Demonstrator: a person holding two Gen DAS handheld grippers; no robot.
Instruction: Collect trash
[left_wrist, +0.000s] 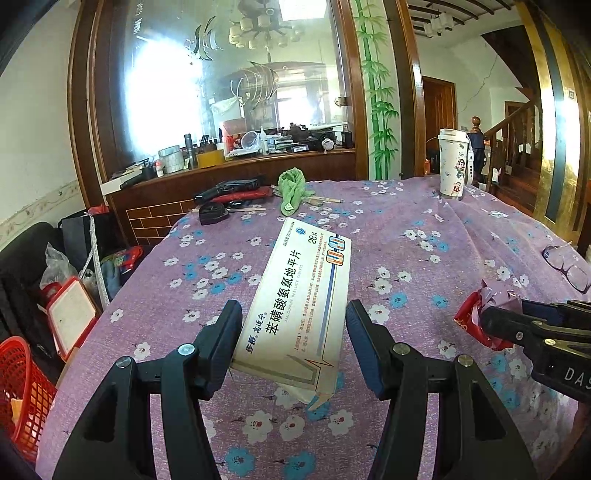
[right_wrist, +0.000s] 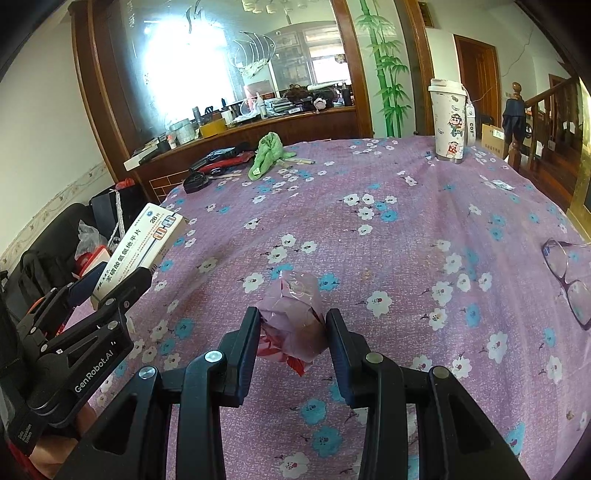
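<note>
My left gripper (left_wrist: 293, 325) is shut on a white medicine box (left_wrist: 301, 295) with Chinese print and holds it above the purple flowered tablecloth (left_wrist: 406, 229). The box also shows in the right wrist view (right_wrist: 142, 251), held near the table's left edge. My right gripper (right_wrist: 291, 332) is shut on a crumpled pink and red wrapper (right_wrist: 295, 319), just above the cloth. In the left wrist view the wrapper (left_wrist: 480, 317) sits at the tip of the right gripper at the right side.
A red basket (left_wrist: 22, 384) stands on the floor left of the table. A cartoon tumbler (right_wrist: 448, 120) stands at the far right. A green cloth (right_wrist: 267, 153), black items (right_wrist: 218, 158) and purple glasses (right_wrist: 569, 280) lie on the table.
</note>
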